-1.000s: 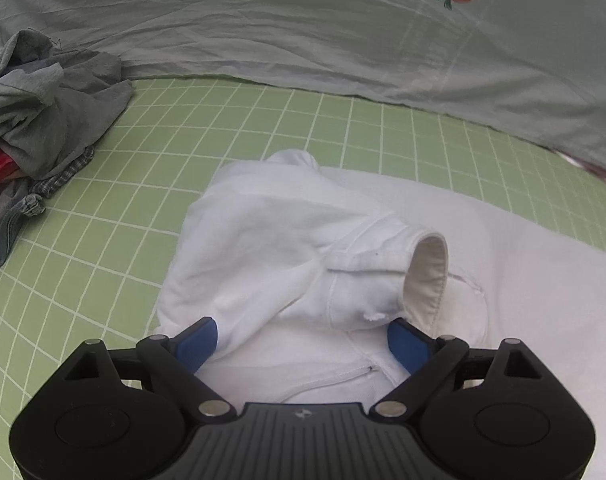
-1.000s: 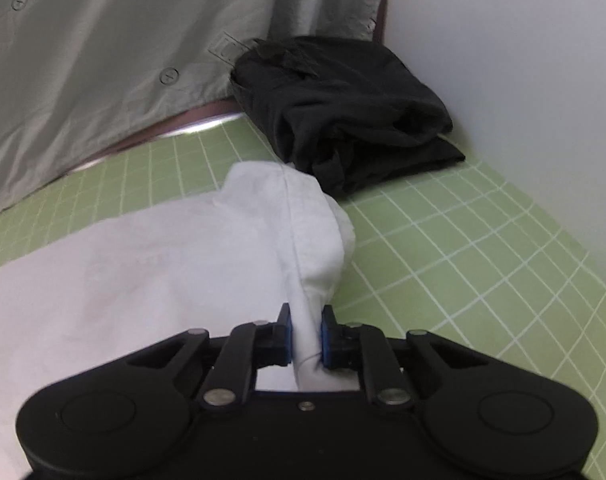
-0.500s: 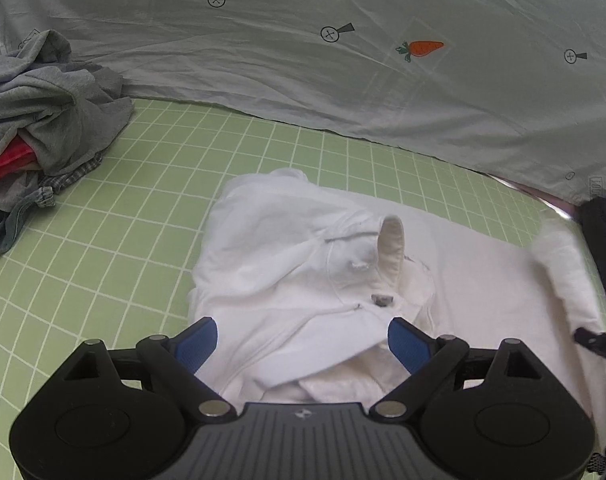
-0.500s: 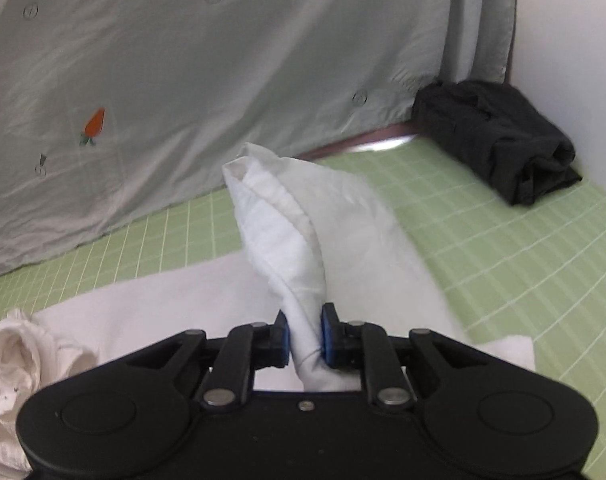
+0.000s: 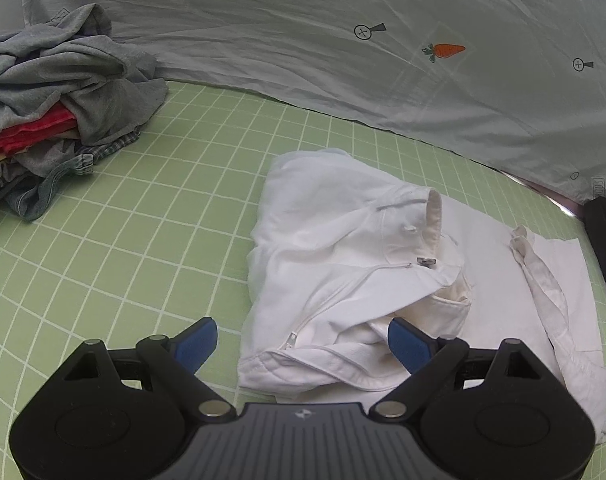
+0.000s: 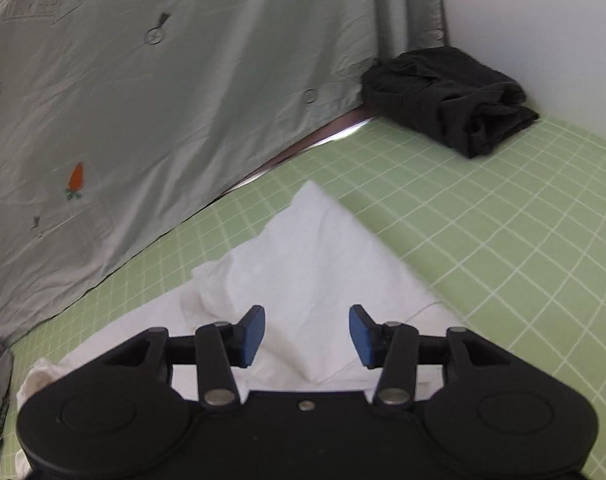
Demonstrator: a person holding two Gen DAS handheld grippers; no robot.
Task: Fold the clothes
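Note:
A white zip-up garment [image 5: 343,248] lies crumpled on the green grid mat [image 5: 143,240], its collar standing up in the middle and a sleeve lying over its right part. My left gripper [image 5: 299,340] is open and empty, just above the garment's near hem. My right gripper [image 6: 305,334] is open and empty, hovering over the garment's folded-over white cloth [image 6: 303,264], which rests on the mat [image 6: 503,240].
A pile of grey, red and checked clothes [image 5: 51,100] sits at the far left. A folded black garment [image 6: 447,100] lies in the far right corner by the white wall. A grey sheet with a carrot print [image 5: 443,50] hangs along the back.
My right gripper was shut on the white cloth, lifted it up and over, and has now opened and let it drop. My left gripper stayed open and pulled back from the garment.

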